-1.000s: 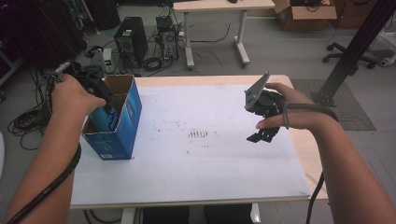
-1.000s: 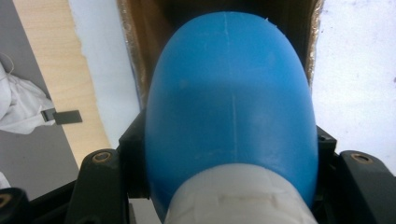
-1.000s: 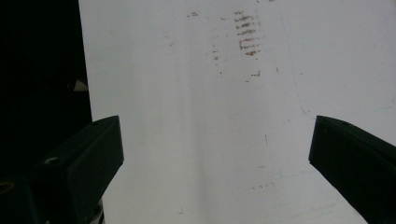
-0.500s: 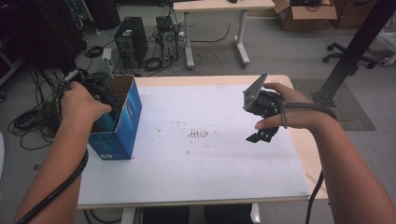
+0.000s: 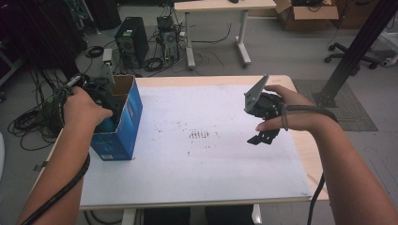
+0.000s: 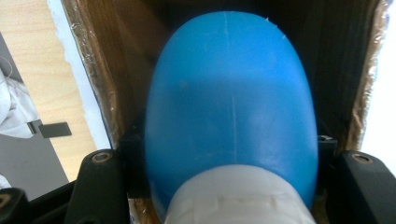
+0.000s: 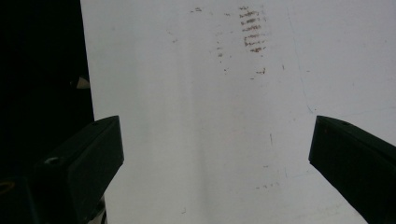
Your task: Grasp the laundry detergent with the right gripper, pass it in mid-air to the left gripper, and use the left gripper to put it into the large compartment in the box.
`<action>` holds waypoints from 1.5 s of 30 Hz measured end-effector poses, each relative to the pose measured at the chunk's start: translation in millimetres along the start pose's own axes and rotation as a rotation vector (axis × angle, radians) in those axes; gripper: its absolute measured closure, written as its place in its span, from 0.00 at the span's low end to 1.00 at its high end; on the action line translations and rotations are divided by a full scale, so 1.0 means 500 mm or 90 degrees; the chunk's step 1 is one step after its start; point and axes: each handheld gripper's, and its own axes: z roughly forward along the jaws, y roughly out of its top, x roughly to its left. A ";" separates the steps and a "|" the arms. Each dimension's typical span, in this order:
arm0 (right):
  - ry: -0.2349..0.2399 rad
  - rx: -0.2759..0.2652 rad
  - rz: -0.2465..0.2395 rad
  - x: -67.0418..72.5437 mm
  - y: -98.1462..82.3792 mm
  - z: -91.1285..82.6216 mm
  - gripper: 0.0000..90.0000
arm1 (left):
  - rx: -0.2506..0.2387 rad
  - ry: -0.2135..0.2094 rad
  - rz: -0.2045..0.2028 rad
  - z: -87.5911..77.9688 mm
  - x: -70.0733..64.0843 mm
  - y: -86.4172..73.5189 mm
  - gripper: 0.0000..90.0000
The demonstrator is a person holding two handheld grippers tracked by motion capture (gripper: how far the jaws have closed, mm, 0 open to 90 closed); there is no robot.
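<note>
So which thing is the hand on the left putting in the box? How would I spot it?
Look at the white table, then at the blue cardboard box standing open at its left edge. Inside it, gripped by the left tongs, is a blue plastic bottle with a white cap. It is the one smooth, rounded thing among brown cardboard walls.

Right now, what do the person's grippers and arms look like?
Both grippers are black, each with two blocky black jaws. The right gripper carries a grey three-cornered plate on top. A black cable trails from each, along the forearms. The left gripper is black too. Forearms are bare, no sleeves visible.
</note>
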 end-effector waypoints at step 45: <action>0.009 -0.004 0.008 0.001 -0.011 0.011 0.04 | -0.002 -0.007 0.009 0.026 -0.004 0.001 0.33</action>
